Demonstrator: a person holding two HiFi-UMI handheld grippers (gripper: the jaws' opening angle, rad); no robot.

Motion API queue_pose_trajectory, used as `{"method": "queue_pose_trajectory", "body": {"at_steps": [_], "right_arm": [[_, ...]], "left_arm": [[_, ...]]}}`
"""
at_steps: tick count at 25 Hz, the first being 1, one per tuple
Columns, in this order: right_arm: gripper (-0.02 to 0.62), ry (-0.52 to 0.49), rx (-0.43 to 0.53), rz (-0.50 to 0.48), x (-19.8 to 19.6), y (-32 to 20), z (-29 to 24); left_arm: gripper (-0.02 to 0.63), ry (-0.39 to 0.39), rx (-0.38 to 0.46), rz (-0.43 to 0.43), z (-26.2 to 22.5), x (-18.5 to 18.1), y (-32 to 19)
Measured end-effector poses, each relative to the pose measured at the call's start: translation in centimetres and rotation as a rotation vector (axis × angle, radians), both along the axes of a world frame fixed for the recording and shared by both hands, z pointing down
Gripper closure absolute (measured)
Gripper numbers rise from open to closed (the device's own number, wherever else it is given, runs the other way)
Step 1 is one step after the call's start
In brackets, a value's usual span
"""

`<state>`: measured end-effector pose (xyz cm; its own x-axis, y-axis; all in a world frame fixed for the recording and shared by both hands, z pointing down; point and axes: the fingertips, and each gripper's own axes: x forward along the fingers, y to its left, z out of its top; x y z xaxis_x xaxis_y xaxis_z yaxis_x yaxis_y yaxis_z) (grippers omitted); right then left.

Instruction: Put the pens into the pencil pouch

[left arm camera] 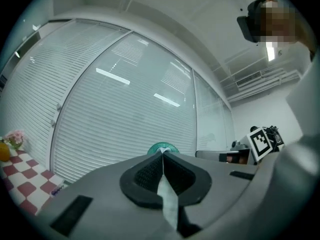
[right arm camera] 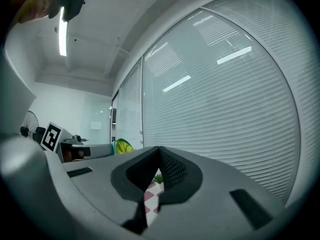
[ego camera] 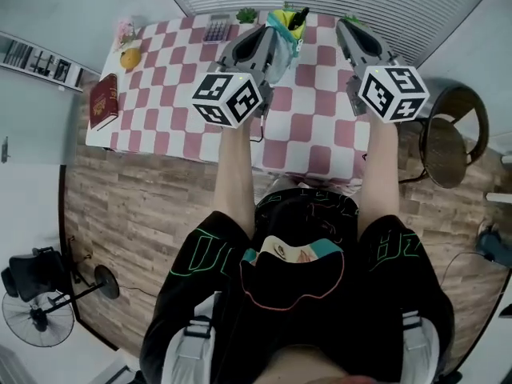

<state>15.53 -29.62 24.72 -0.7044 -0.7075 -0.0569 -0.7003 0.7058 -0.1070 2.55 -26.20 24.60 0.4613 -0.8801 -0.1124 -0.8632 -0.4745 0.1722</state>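
Above the far side of the checked surface the pencil pouch hangs in the air, and a dark pen stands out of its mouth. I judge that the filling step is nearly over. Next, any pen left must be found, or the pouch must be set down and closed. The left tongs are shut on a thin pale strip, probably the pouch's edge. The right tongs are shut and empty. Both forearms reach forward, with the tongs about level.
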Motion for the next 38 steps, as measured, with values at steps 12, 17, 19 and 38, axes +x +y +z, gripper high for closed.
{"method": "queue_pose_trajectory", "body": {"at_steps": [12, 17, 19, 38], "right_arm": [[0.592, 0.026, -0.064, 0.238, 6.4, -1.6, 2.2], [0.592, 0.071, -0.067, 0.338, 8.1, -1.4, 3.8], [0.592, 0.078, -0.066, 0.348, 8.3, -1.3, 4.0], [0.592, 0.131, -0.027, 0.336, 8.5, -2.2, 3.8]], "left_arm": [[0.606, -0.051, -0.027, -0.178, 1.3, 0.1, -2.2], [0.606, -0.178, -0.021, -0.285, 2.5, 0.1, -2.5], [0.606, -0.218, -0.02, -0.306, 2.9, 0.4, -2.6], [0.606, -0.23, 0.0, -0.294, 3.4, 1.8, -3.9]]}}
